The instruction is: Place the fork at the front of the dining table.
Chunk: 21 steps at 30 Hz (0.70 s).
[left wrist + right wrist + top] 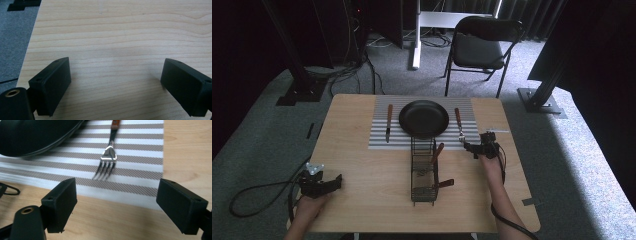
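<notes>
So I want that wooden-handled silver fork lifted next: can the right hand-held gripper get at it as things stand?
Probably yes. The right hand-held gripper is open, just short of the wooden-handled silver fork on the striped placemat, with nothing between them.

At the top centre of the high view a black folding chair (482,47) stands on grey carpet (582,150), with a white desk leg (416,47) to its left. Black frame posts (294,65) rise at upper left and upper right, and cables (339,75) sprawl on the floor at upper left.
</notes>
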Tool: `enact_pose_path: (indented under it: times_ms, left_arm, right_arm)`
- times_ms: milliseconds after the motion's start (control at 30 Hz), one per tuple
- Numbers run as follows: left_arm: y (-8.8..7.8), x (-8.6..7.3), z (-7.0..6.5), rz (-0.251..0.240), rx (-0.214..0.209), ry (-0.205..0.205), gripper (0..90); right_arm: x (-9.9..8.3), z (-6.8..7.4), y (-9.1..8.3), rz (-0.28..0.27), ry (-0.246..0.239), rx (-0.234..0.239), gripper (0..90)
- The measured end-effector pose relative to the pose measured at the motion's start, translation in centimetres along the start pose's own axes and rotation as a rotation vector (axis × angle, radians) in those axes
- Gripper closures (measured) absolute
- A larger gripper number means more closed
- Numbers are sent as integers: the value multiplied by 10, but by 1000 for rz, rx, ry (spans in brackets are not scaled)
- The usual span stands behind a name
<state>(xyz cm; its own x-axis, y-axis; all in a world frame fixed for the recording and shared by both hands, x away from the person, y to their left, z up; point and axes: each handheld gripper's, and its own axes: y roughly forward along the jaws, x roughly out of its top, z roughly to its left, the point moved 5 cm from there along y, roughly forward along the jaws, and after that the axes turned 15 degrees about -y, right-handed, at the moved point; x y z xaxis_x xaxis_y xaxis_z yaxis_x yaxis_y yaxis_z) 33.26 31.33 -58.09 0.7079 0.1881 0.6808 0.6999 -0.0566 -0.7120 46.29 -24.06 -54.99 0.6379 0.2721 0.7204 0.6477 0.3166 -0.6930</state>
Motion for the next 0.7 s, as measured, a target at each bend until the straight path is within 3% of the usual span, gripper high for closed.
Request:
enact_pose_path:
  times_ms: [167,367,467,700]
  left_arm:
    - [0,0,0,0,0,0,92]
    - [0,0,0,0,0,-1,92]
    - [0,0,0,1,0,0,92]
    - [0,0,0,1,0,1,92]
  right_arm:
    - [-12,-3,-7,-3,5,-12,163]
    - [-29,-11,-17,-11,19,-58,163]
    - [-38,-15,-18,-13,25,-44,163]
    - [-56,-19,-27,-49,33,-73,137]
